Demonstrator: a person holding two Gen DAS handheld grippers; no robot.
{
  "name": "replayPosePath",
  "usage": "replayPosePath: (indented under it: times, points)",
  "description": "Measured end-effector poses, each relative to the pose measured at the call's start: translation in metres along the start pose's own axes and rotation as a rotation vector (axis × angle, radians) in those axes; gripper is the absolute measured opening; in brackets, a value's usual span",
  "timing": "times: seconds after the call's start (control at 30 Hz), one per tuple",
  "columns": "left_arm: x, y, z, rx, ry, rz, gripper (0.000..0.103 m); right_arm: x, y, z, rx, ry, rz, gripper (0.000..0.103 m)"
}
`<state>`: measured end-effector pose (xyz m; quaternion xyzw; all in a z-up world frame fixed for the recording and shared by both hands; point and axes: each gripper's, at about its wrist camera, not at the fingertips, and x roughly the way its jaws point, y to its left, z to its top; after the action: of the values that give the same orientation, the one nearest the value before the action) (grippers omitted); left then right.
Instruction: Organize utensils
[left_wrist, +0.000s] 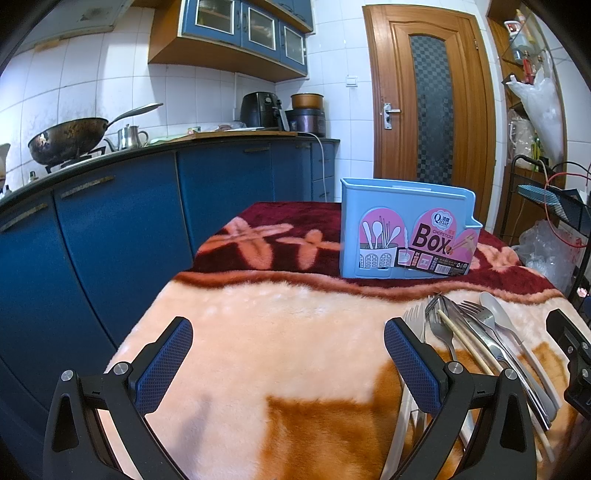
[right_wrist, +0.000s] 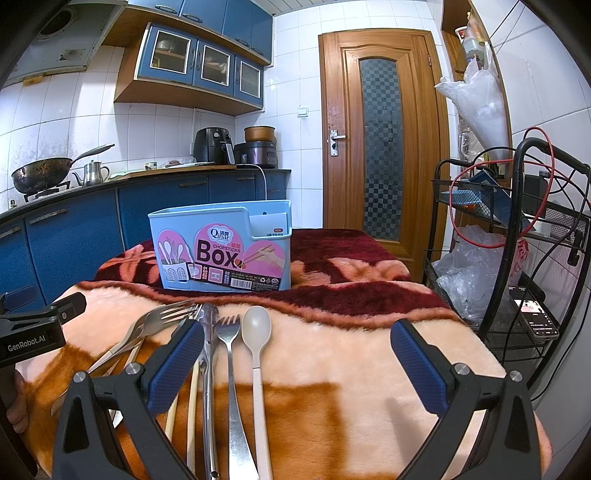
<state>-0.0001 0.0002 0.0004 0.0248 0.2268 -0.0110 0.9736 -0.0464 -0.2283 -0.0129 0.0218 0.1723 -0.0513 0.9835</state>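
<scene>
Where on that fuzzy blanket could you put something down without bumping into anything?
The blanket is bare left of the cutlery pile, in front of the blue box, and also right of the white spoon toward the wire rack. Only the pile itself is crowded.

The left gripper is wide open, and its two blue pads point toward 12 o'clock. Nothing is between them. The right gripper is wide open too and holds nothing. From the right wrist camera, the left gripper's black body sits at 9 o'clock, with a bit of a hand under it.
</scene>
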Motion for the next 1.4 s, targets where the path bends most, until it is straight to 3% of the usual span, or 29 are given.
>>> replayPosePath:
  times: [0.5, 0.87, 1.2, 1.27, 1.4]
  points:
    - [0.008, -0.001, 0.001, -0.012, 0.049, -0.034, 0.103, 0.002, -0.002, 0.001, 0.003, 0.047, 0.020, 0.103]
    - [0.016, -0.013, 0.008, 0.060, 0.180, -0.176, 0.103, 0.017, -0.008, 0.011, -0.022, 0.208, 0.058, 0.103]
    - [0.035, -0.037, 0.015, 0.150, 0.253, -0.224, 0.102, 0.017, -0.010, 0.015, -0.035, 0.251, 0.071, 0.103]
    - [0.038, -0.042, 0.017, 0.177, 0.258, -0.217, 0.100, 0.018, -0.011, 0.014, -0.033, 0.256, 0.075, 0.103]
    - [0.045, -0.045, 0.018, 0.188, 0.282, -0.207, 0.083, 0.021, -0.013, 0.011, -0.028, 0.269, 0.089, 0.103]
